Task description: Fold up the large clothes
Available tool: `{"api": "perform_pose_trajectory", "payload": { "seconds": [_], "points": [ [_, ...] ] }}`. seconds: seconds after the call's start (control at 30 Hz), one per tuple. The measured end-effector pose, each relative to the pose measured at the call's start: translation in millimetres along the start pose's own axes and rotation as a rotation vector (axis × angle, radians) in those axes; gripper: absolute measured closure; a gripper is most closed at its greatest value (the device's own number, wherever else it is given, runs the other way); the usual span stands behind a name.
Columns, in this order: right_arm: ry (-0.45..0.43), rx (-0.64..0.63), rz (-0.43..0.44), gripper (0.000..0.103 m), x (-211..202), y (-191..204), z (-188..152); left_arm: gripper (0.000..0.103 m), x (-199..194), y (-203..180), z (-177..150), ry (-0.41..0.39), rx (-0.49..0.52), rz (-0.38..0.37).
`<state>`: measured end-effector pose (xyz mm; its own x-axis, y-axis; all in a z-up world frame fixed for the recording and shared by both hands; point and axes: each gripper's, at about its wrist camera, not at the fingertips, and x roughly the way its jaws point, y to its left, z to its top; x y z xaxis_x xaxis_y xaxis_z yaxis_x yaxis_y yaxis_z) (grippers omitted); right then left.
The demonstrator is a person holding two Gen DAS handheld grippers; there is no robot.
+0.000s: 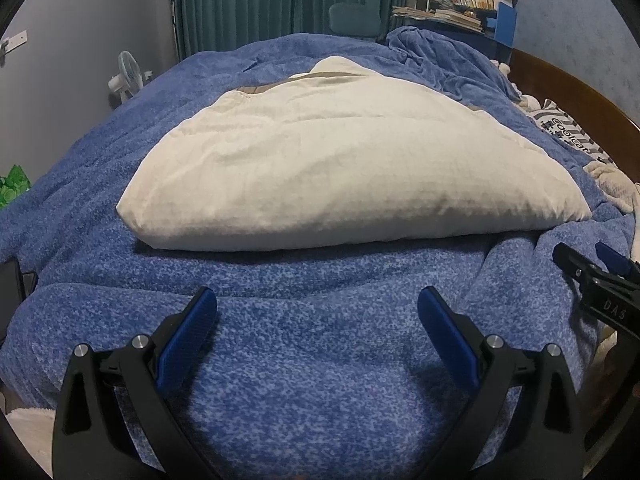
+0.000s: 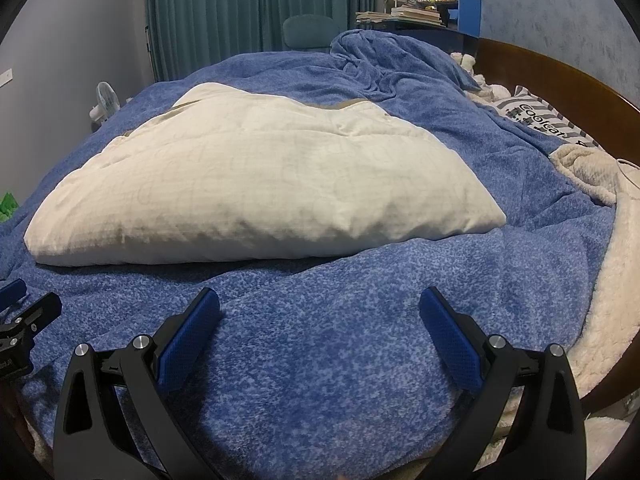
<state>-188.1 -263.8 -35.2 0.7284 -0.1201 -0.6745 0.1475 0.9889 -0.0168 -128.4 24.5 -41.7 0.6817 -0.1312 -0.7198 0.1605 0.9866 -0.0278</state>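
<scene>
Cream garment (image 1: 340, 160) lies folded, long axis crosswise, on blue blanket (image 1: 300, 360); both grippers' jaws wide open, empty.

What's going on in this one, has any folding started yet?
A person holds a two-finger gripper in each hand, facing a bed covered by a blue fleece blanket. A large cream quilted garment lies on it, spread fairly flat, its near edge looking like a fold. The left gripper and right gripper are both open and empty, short of the garment's near edge and touching nothing. Nothing is gripped right now.
</scene>
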Motion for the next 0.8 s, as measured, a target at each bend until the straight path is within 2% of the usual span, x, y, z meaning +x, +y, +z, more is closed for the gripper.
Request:
{"api": "perform_pose_trajectory", "payload": {
  "seconds": [0.7, 0.8],
  "points": [
    [0.001, -0.001, -0.003, 0.007, 0.7, 1.4, 0.7, 0.007, -1.8, -3.5, -1.9, -0.004, 0.003, 0.01],
    [0.002, -0.001, -0.003, 0.006, 0.8, 1.9, 0.9, 0.007, -0.1, -5.3, -4.0, 0.003, 0.018, 0.032]
  ]
}}
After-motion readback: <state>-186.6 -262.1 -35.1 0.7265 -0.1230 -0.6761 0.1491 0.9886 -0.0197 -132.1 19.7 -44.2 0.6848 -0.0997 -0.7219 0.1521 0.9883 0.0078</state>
